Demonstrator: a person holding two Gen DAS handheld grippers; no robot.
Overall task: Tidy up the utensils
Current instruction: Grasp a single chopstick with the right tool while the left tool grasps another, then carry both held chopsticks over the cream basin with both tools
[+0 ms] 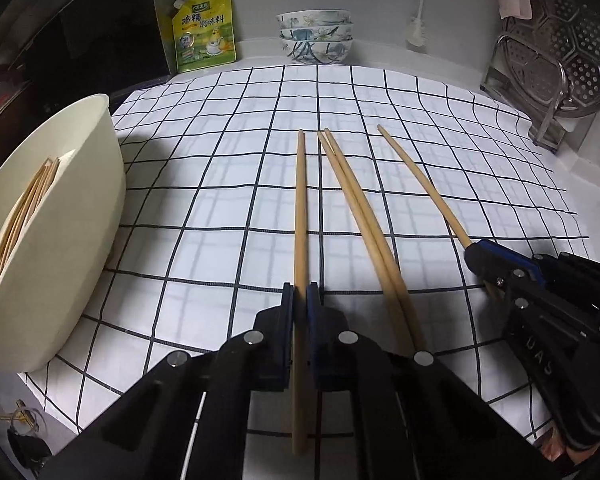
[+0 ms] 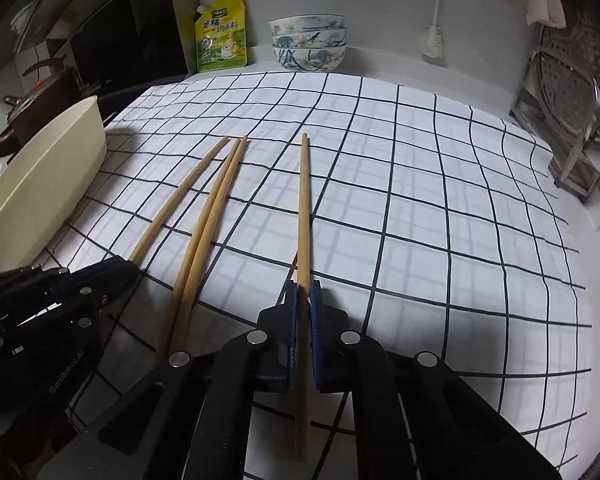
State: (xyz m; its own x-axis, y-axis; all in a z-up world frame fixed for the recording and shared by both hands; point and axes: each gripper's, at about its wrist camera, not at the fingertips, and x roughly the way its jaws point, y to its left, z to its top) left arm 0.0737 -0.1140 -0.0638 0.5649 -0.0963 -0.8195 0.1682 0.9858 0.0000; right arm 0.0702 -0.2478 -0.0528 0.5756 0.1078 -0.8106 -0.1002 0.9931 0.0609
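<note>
- Both claws grip wood: our left claw [image 1: 300,292] is clamped on the leftmost chopstick [image 1: 300,208], our right claw [image 2: 304,292] on the rightmost chopstick [image 2: 304,200], each pinched near its thick end.
- Between them, a pair of chopsticks [image 1: 352,208] lies loose on the checked cloth [image 1: 420,140], touching each other along most of their length.
- We judge a clean lift calls for raising both sticks evenly, keeping the far tips from dragging across the cloth or nudging the loose pair.
- Each claw points steeply down and forward, the two side by side above the near edge of the counter.
- Left of us stands the cream bin [image 1: 60,240], tilted, with more chopsticks already inside, which we take as the likely destination.
- Beyond, stacked bowls [image 1: 316,36] and a yellow seasoning pouch [image 1: 204,32] line the wall.
</note>
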